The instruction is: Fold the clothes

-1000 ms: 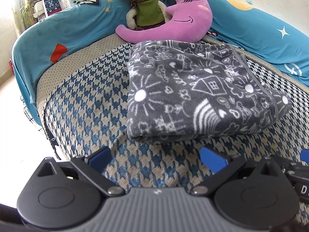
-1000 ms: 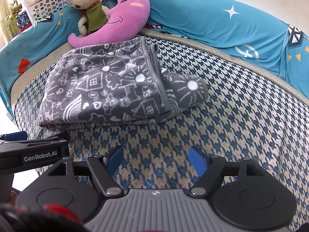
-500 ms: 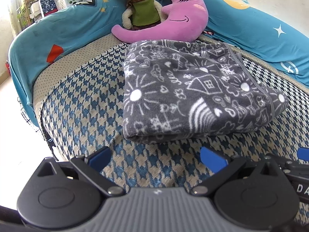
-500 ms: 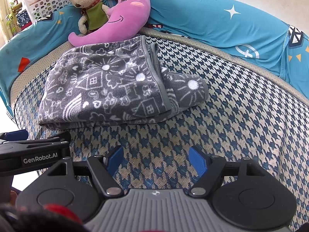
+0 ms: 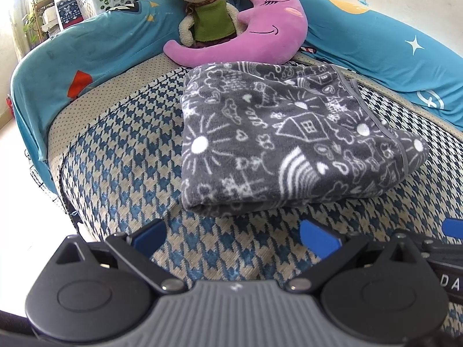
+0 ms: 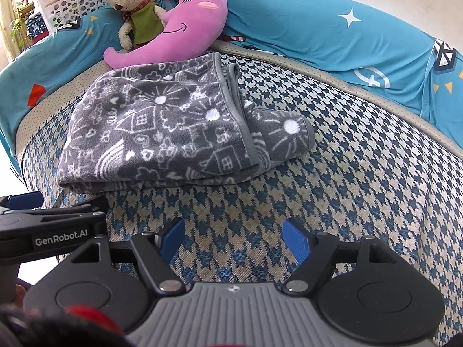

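— Two grippers, both empty? What about the blanket?

— Yes. The left gripper has its blue fingers spread wide with only houndstooth cover between them, and the right gripper stands the same way, spread and holding nothing. The folded grey blanket lies on the sofa seat, just in front of the purple moon pillow, its far edge close to the pillow's lower curve.

— Where do the grippers sit against that blanket?

— Both are on its near side, clear of it. From the left wrist camera its thick folded edge faces the fingers; the right one is off toward the blanket's right end, where a rolled bit sticks out past the grey-trimmed hem.

— Anything changed from a second ago?

— Little. In the left view the blanket sits a bit further left and lower in the picture than it did, so that gripper has shifted slightly. The right view is almost the same, with the blanket a touch lower in the picture. The blanket's shape has not altered, and both claws are as wide as before.

— And behind?

— A plush rabbit in a green vest leans on the moon pillow, against the blue backrest.
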The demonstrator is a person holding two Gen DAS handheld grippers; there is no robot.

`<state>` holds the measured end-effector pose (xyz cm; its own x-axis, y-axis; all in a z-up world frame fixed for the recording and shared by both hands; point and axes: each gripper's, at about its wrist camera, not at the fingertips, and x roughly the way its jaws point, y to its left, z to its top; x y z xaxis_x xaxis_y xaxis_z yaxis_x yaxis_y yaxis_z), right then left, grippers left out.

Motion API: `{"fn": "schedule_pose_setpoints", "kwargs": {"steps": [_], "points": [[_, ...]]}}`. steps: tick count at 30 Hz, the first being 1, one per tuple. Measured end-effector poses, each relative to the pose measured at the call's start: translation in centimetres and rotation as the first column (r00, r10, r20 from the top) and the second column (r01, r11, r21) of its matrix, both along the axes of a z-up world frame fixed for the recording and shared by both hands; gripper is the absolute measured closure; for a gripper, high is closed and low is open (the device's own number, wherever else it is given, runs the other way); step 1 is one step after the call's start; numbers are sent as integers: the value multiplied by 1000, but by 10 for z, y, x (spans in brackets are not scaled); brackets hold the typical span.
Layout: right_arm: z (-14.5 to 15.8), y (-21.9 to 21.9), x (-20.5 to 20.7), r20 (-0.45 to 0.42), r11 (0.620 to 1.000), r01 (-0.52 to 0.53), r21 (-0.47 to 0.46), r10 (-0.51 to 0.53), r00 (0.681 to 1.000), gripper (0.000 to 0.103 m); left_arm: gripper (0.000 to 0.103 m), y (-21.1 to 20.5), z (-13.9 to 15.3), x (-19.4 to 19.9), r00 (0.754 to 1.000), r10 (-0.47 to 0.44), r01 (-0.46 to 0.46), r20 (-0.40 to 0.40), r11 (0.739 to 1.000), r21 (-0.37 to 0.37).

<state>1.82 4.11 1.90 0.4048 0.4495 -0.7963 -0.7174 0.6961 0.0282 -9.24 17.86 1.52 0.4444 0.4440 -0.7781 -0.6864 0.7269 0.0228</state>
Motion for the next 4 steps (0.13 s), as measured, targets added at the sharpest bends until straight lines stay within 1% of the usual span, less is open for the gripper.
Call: {"fn": "schedule_pose_setpoints", "kwargs": {"steps": [4], "points": [[1,-1,0,0,1000,1,2,-1,1000,28,0,-1,0,0,1000,-7,7,3,1000,1]]}}
